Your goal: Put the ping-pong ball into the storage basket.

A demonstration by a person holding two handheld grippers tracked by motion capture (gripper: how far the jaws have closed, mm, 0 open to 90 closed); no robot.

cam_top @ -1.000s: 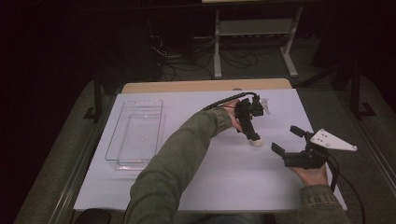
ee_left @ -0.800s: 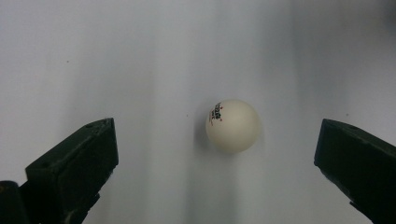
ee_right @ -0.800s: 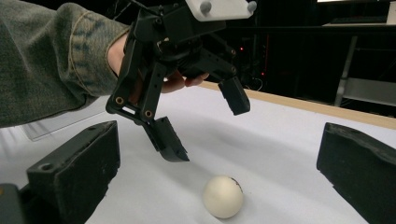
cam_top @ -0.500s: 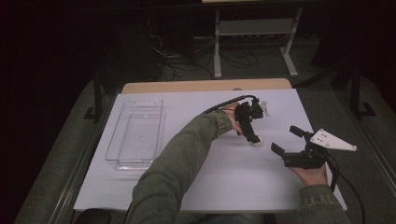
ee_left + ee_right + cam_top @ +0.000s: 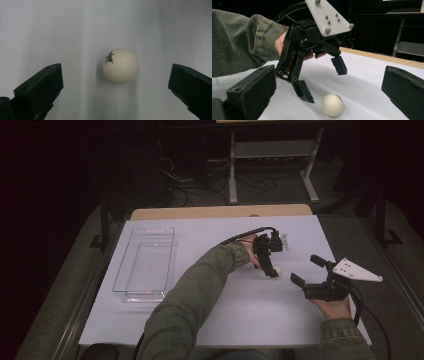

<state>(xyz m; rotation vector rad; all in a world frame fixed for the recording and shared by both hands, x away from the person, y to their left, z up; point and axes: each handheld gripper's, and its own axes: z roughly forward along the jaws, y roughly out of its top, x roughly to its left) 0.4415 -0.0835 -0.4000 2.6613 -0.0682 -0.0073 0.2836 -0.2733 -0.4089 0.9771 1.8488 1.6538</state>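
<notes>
Resting on the white table cover (image 5: 210, 320), toward the right edge of the table and about midway between its near and far edges, a small white table-tennis ball (image 5: 120, 65) with printed markings was seen. The left gripper (image 5: 270, 264) was held above it, tilted down, its jaws spread wide on either side of the ball without touching it (the gap was plain in the left gripper view). The right gripper (image 5: 306, 270) was kept just to the right of the ball, nearer the right edge, its jaws also apart and closed on nothing. A clear rectangular plastic tray (image 5: 131, 285) was placed near the left edge, well apart from the ball.
</notes>
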